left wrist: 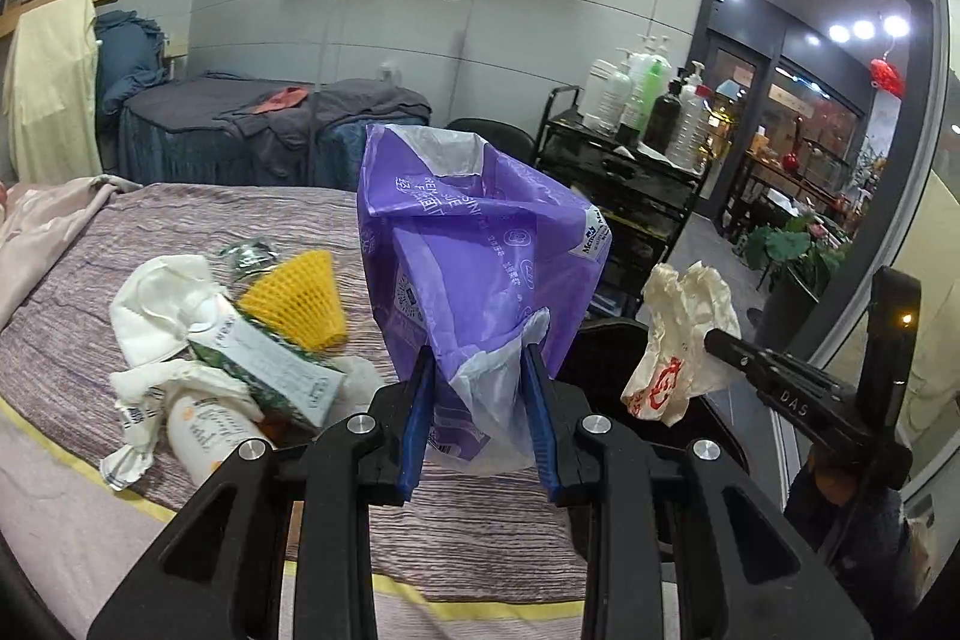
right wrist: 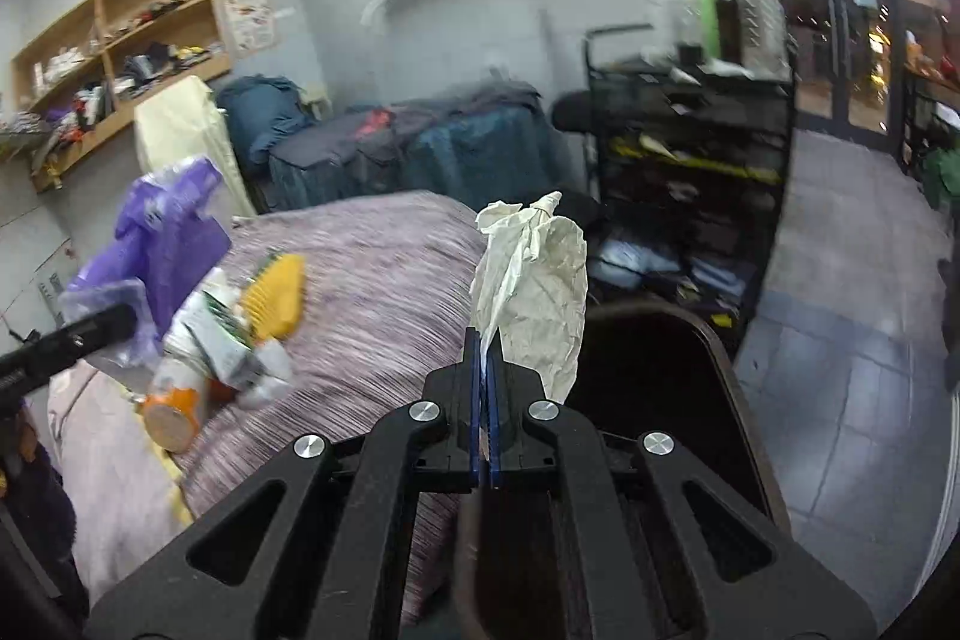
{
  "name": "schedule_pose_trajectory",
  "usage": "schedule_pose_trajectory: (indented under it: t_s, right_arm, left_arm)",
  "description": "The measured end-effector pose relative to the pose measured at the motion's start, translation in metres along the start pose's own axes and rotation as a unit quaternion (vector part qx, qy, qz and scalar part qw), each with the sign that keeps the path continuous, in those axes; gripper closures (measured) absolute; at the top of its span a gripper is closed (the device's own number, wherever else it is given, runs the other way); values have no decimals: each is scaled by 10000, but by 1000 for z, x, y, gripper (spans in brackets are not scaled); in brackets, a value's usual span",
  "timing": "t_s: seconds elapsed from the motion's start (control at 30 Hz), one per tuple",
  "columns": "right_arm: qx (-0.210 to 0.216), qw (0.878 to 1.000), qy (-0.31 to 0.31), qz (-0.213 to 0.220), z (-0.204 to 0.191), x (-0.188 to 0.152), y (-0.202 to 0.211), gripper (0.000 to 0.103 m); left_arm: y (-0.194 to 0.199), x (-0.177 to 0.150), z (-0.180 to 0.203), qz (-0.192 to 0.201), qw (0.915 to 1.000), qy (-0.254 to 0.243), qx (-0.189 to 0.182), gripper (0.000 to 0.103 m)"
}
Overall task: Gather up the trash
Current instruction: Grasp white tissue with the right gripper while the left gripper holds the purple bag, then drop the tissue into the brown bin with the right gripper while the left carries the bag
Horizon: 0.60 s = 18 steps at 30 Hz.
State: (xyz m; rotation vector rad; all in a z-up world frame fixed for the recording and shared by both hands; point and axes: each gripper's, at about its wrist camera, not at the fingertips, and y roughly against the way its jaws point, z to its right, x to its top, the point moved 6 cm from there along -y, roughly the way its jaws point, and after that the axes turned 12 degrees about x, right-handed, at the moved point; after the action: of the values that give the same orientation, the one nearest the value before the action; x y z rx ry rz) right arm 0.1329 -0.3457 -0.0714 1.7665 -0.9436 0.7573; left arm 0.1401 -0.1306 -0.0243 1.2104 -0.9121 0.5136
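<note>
A crumpled purple plastic bag is gripped upright by the left tool above the striped bed. A crumpled white paper wrapper is pinched in the fully closed right tool over a dark bin.

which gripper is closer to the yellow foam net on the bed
Left. The left gripper, holding the purple bag, is just beside the yellow foam net. The right gripper holds crumpled paper out past the bed's edge.
</note>
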Motion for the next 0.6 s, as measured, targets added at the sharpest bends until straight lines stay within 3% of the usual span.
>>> schedule_pose_trajectory:
  t_s: [0.3,0.43,0.5,0.53,0.57,0.6]
  right_arm:
    - [-457,9937,-732,-718,67,-68,-15,100]
    - [-635,9905,-779,-944,75,-86,-26,100]
    - [-734,9888,-836,-989,79,-92,-28,94]
    - [-744,9883,-883,-993,81,-94,-29,82]
    - [-775,9880,-915,-978,83,-95,-29,60]
    - [-826,9879,-946,-906,84,-94,-26,47]
  left_arm:
    - [-33,-16,57,-554,9961,-314,-609,74]
    - [-43,-21,78,-676,9945,-462,-658,74]
    - [-46,-22,85,-736,9936,-511,-690,74]
    - [-48,-23,90,-774,9930,-543,-713,74]
    - [-50,-24,94,-805,9924,-577,-731,74]
    - [-51,-25,97,-824,9920,-611,-741,74]
